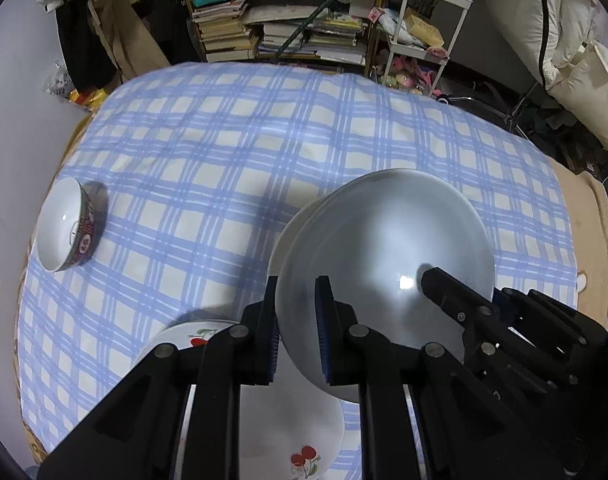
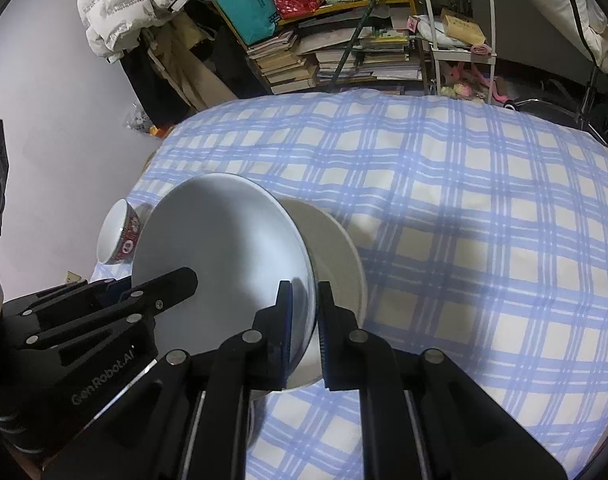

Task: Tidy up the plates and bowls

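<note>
A plain white bowl (image 1: 384, 248) is held in the air between both grippers, tilted, above a cherry-patterned plate (image 1: 287, 432). My left gripper (image 1: 297, 332) is shut on the bowl's left rim. My right gripper (image 2: 304, 332) is shut on the bowl's (image 2: 223, 252) right rim; its fingers also show in the left wrist view (image 1: 456, 300). A small bowl with a dark red patterned outside (image 1: 69, 226) lies tilted on the cloth at the far left; it also shows in the right wrist view (image 2: 117, 236).
The table carries a blue-and-white checked cloth (image 1: 243, 152). Behind it stand a shelf of stacked books (image 1: 279, 28) and a white trolley (image 1: 420, 24). A wall (image 1: 19, 120) runs along the left edge.
</note>
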A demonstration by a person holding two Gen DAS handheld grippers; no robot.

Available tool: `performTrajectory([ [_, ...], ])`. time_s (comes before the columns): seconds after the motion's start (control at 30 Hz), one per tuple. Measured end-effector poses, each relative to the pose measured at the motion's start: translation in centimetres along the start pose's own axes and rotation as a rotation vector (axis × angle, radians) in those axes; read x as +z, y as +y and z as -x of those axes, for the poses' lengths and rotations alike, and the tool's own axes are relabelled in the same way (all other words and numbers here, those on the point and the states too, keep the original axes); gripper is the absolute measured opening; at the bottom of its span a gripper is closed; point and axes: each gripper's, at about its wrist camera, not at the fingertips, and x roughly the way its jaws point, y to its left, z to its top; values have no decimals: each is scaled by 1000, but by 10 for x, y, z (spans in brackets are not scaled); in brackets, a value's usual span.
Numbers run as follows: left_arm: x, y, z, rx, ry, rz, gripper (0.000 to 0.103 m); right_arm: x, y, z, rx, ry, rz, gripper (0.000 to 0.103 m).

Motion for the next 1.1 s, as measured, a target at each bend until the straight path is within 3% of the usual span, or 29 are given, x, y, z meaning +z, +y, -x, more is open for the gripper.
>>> performTrajectory([
  [0.6,-2,5,-36,-28,60,25,17,6,5,-21,-96,9,80,13],
  [1.1,-5,10,-16,51,-5,26,17,5,8,-22,-100,-14,123,17],
])
